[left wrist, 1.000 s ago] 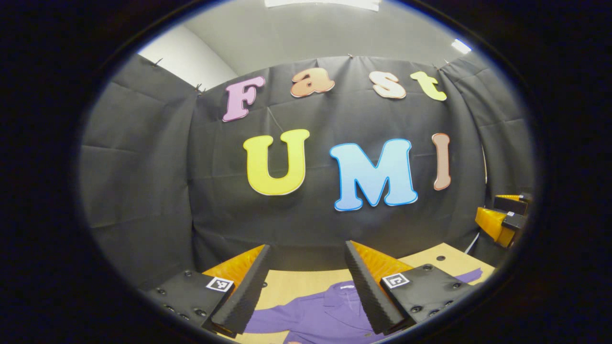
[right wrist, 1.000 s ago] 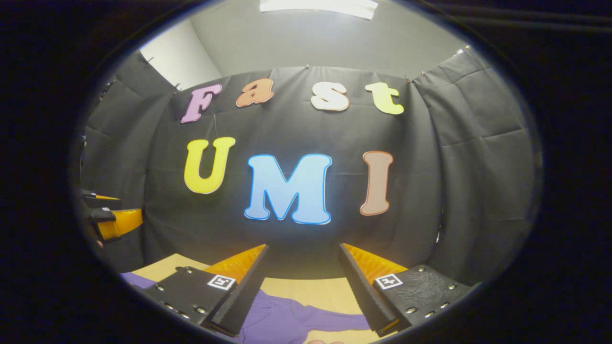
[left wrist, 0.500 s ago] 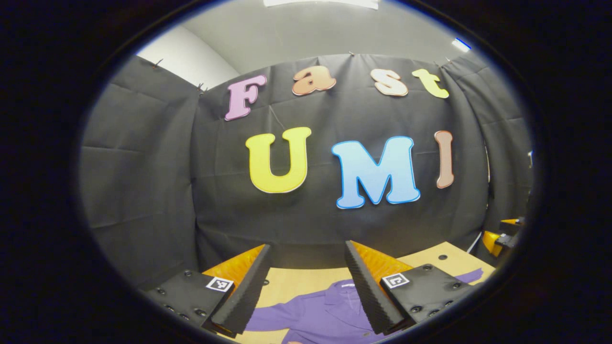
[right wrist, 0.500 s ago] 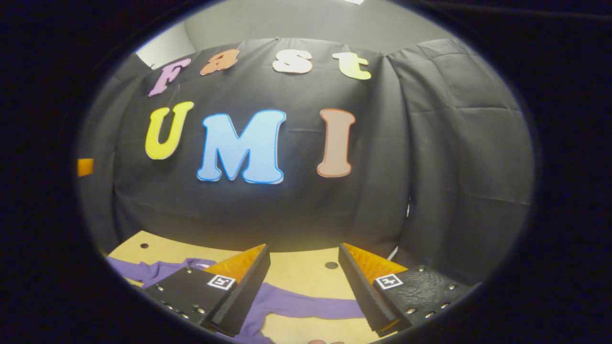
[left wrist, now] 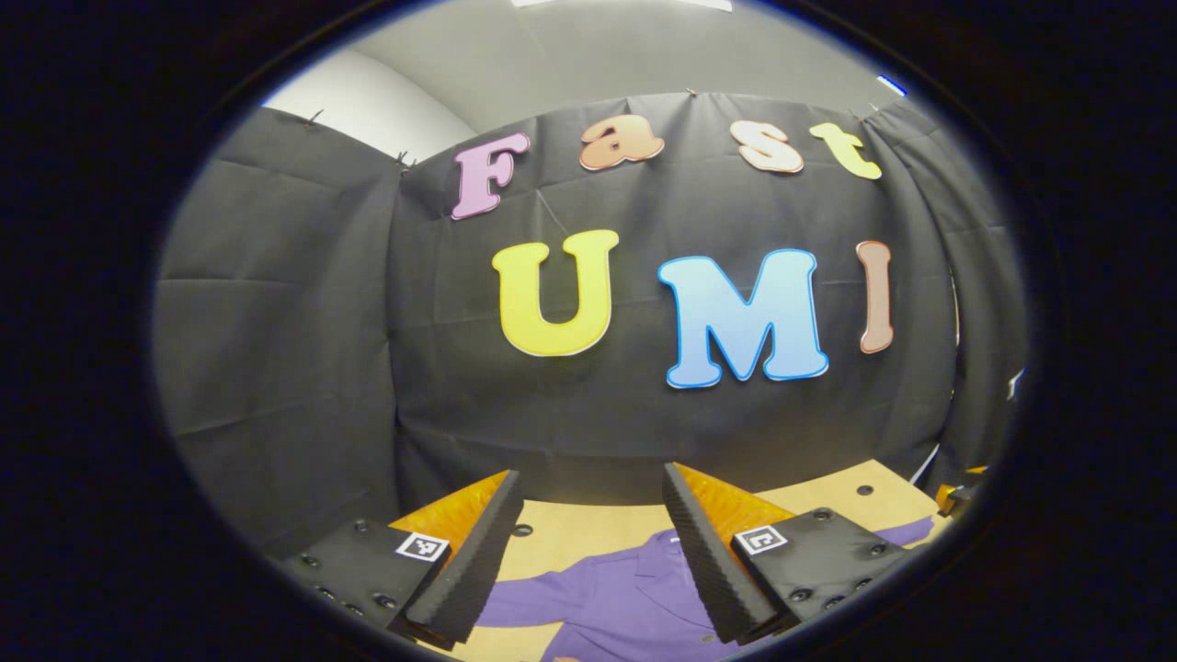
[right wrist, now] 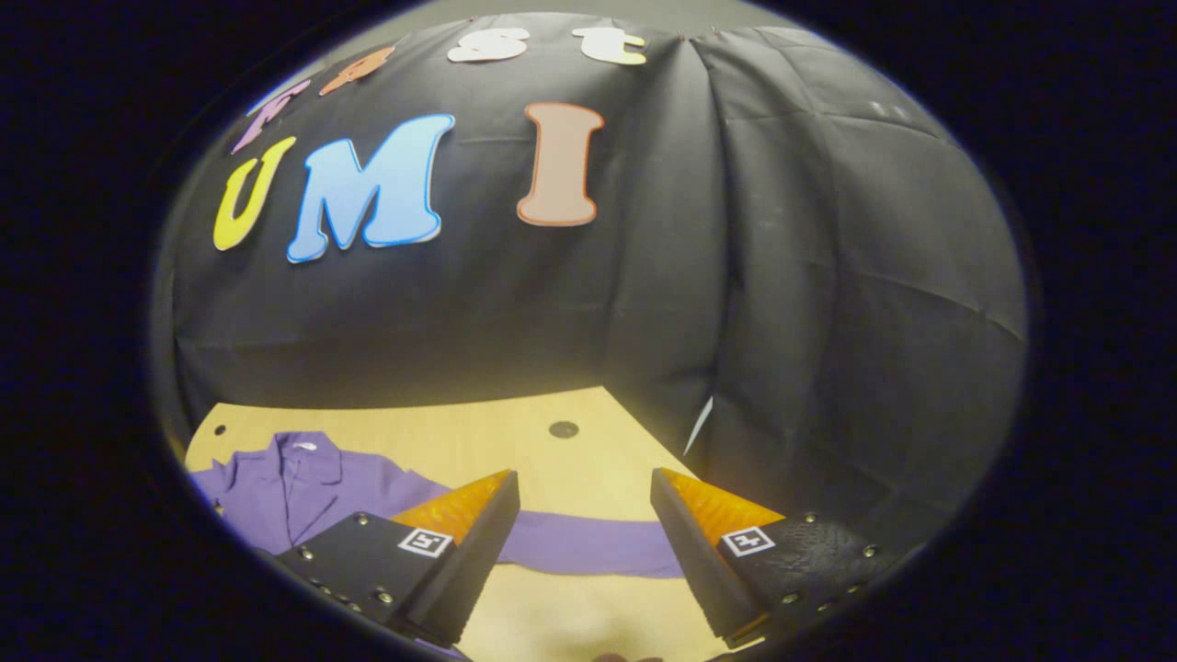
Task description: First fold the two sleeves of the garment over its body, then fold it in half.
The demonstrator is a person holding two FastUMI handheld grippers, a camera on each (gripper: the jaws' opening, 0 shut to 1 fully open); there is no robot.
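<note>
While the purple garment (right wrist: 303, 483) is lying flat on the table (right wrist: 515, 432) near its back edge, sleeves spread toward the side edges, the right gripper (right wrist: 585, 542) is hanging wide open above the right sleeve (right wrist: 588, 544). The left gripper (left wrist: 593, 542) is hovering equally wide and empty over the collar region. Pinching only the sleeve's top layer, or too near the shoulder, is likely dragging the body askew.

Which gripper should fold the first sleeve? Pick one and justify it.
Right. The right gripper is open with the outstretched sleeve lying flat between its fingers. The left gripper, also open, faces the shirt's collar and body instead.
</note>
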